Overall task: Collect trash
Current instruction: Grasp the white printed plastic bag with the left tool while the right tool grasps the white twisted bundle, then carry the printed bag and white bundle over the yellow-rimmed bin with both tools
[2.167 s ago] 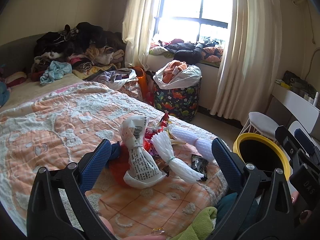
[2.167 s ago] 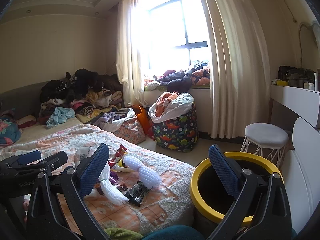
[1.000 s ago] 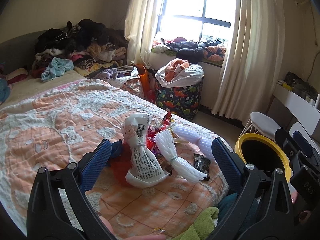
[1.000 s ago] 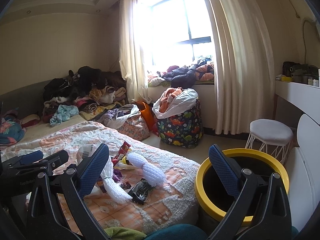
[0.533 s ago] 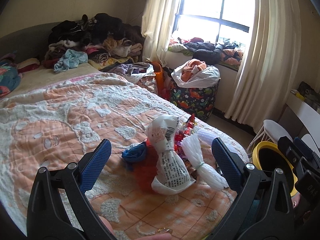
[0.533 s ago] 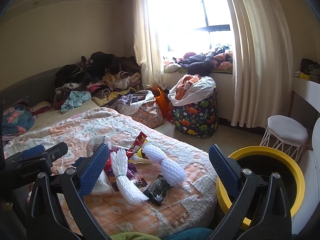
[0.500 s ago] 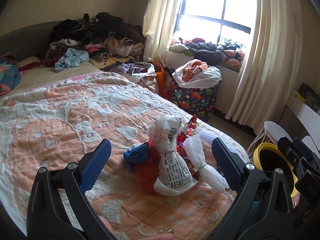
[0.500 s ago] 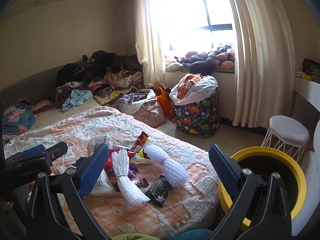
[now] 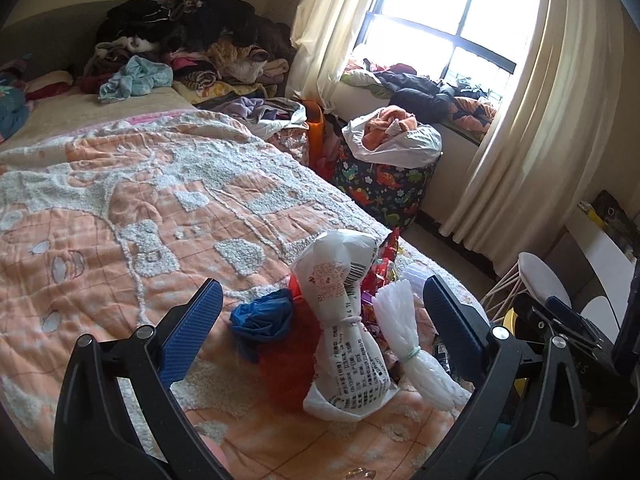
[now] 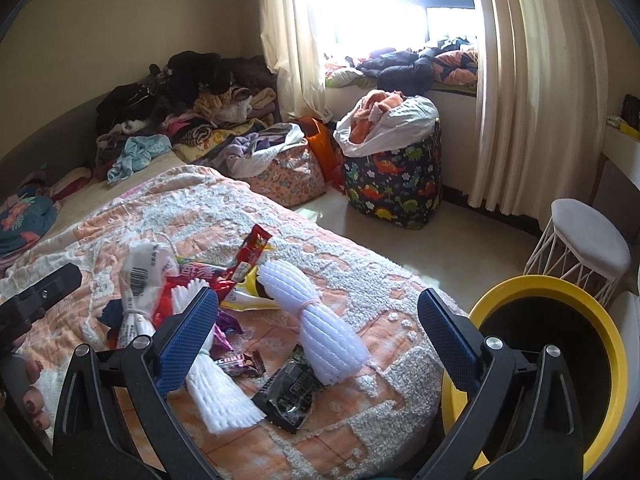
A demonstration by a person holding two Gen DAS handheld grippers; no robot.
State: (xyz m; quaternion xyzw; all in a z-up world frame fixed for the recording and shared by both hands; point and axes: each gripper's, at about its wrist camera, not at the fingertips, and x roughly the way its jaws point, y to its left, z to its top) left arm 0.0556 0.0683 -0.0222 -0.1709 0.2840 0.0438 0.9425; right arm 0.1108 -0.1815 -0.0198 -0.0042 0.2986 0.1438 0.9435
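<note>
Left gripper (image 9: 318,318): fingers are being held spread wide, nothing pinched. It is being held over the trash heap at the foot corner of the bed (image 9: 120,208). Framed between the fingers: a knotted white printed bag (image 9: 348,332), a crumpled blue bag (image 9: 262,316) touching its left side, red plastic (image 9: 288,368) under both, and a tied white foam-net bundle (image 9: 408,340) just beside the right finger.

Right gripper (image 10: 318,328): fingers likewise being held apart, nothing gripped. It is being held above the same bed corner. Between the fingers: a second white foam-net roll (image 10: 316,316) tied with a band, a black wrapper (image 10: 294,394) touching its lower end, and a small brown candy wrapper (image 10: 240,362) beside that. Partly behind the left finger: the first foam bundle. Further toward the bed's middle: a red snack wrapper (image 10: 250,258), a yellow-and-white packet (image 10: 248,298), and the white printed bag.

Containers:
- Yellow-rimmed bin (image 10: 548,360) is standing on the floor just beside the bed corner, partly behind the right finger. Interior is being seen as dark; contents cannot be told.
- Dinosaur-print basket (image 10: 394,184) by the window is being overfilled with a white bag of orange and pink clothes (image 10: 380,116).
- Pink floral bag (image 10: 286,178) next to it is being filled with clothes.

A white stool (image 10: 584,240) is standing behind the bin. A hand (image 10: 30,384) is being seen at the lower left edge of the right wrist view, on the left gripper's handle.
</note>
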